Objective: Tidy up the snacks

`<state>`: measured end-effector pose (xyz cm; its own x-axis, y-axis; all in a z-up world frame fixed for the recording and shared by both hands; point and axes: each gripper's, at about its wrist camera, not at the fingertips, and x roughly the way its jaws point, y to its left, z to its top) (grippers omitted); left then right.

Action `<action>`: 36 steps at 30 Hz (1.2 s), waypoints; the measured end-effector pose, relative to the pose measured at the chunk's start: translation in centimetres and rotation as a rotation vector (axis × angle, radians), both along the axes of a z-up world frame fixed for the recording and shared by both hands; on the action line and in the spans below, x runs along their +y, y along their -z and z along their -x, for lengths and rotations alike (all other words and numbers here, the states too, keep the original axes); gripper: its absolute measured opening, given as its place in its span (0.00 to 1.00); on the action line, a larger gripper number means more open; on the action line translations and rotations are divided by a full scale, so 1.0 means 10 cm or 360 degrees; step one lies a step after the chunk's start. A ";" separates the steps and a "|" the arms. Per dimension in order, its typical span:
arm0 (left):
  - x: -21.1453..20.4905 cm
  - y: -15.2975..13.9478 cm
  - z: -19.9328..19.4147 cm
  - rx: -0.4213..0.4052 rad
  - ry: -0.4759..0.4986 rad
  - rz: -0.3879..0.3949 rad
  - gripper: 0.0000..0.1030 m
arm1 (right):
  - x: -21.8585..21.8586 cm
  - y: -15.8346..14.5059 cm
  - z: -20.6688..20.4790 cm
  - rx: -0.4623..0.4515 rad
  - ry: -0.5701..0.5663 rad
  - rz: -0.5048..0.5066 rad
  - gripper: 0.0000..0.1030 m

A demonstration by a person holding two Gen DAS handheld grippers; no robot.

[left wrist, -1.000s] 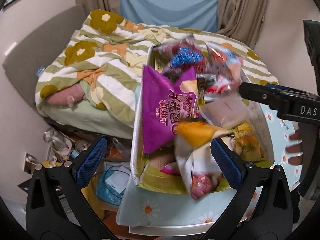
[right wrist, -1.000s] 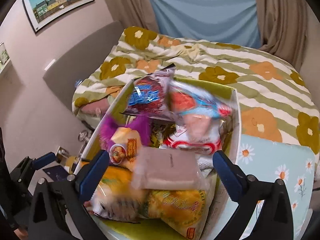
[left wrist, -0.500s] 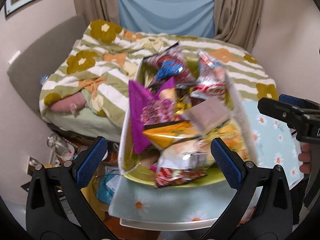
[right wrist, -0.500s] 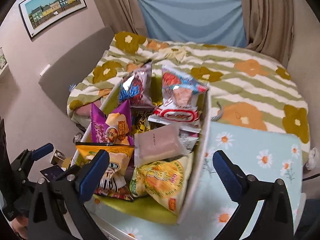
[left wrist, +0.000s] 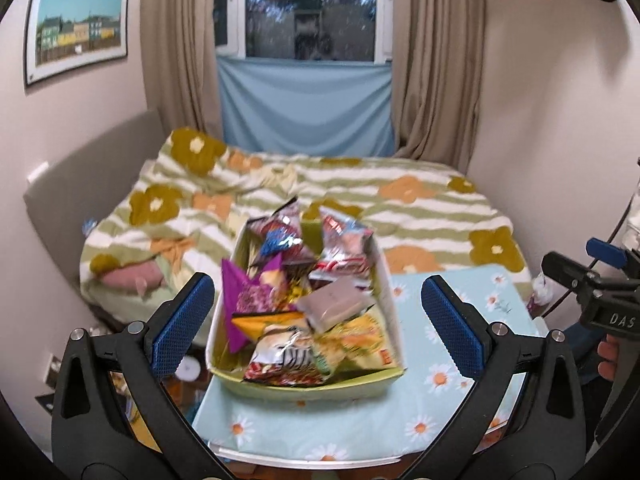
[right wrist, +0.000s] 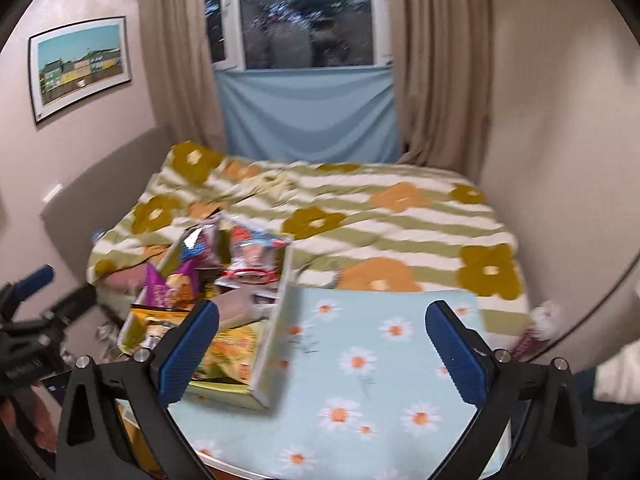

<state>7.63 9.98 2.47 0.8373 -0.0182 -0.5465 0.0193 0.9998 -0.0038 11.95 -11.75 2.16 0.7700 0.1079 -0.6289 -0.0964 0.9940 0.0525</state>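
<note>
A white-and-green box [left wrist: 390, 304] full of snack bags stands on a small table with a light-blue daisy cloth [left wrist: 452, 364]. A purple bag [left wrist: 240, 304], a grey flat packet [left wrist: 334, 304] and yellow bags [left wrist: 360, 336] lie on top. My left gripper [left wrist: 318, 326] is open and empty, held back above the box. My right gripper [right wrist: 322, 346] is open and empty over the bare cloth [right wrist: 380, 360], to the right of the box [right wrist: 276, 332]. The right gripper also shows at the right edge of the left wrist view [left wrist: 592, 280].
A bed with a green-striped flowered quilt [left wrist: 360, 196] lies behind the table. A window with beige curtains [left wrist: 432, 60] and a blue cloth [left wrist: 304, 108] stands beyond. Clutter lies on the floor to the left of the table [left wrist: 116, 384]. A picture [left wrist: 78, 32] hangs on the left wall.
Both grippers have pulled back and up from the box. The box looks smaller and farther, and the window has come into view. The right gripper has shifted right over the cloth.
</note>
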 end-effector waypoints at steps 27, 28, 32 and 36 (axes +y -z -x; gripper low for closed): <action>-0.30 0.05 0.17 -0.0037 0.0080 -0.0066 1.00 | -0.28 -0.04 0.44 -0.0114 0.0207 0.0065 1.00; -0.30 0.05 0.18 -0.0038 0.0079 -0.0063 1.00 | -0.27 -0.04 0.44 -0.0114 0.0206 0.0063 1.00; -0.29 0.04 0.18 -0.0037 0.0075 -0.0060 1.00 | -0.27 -0.04 0.45 -0.0111 0.0200 0.0065 1.00; -0.29 0.04 0.16 -0.0036 0.0077 -0.0055 1.00 | -0.27 -0.04 0.45 -0.0110 0.0201 0.0062 1.00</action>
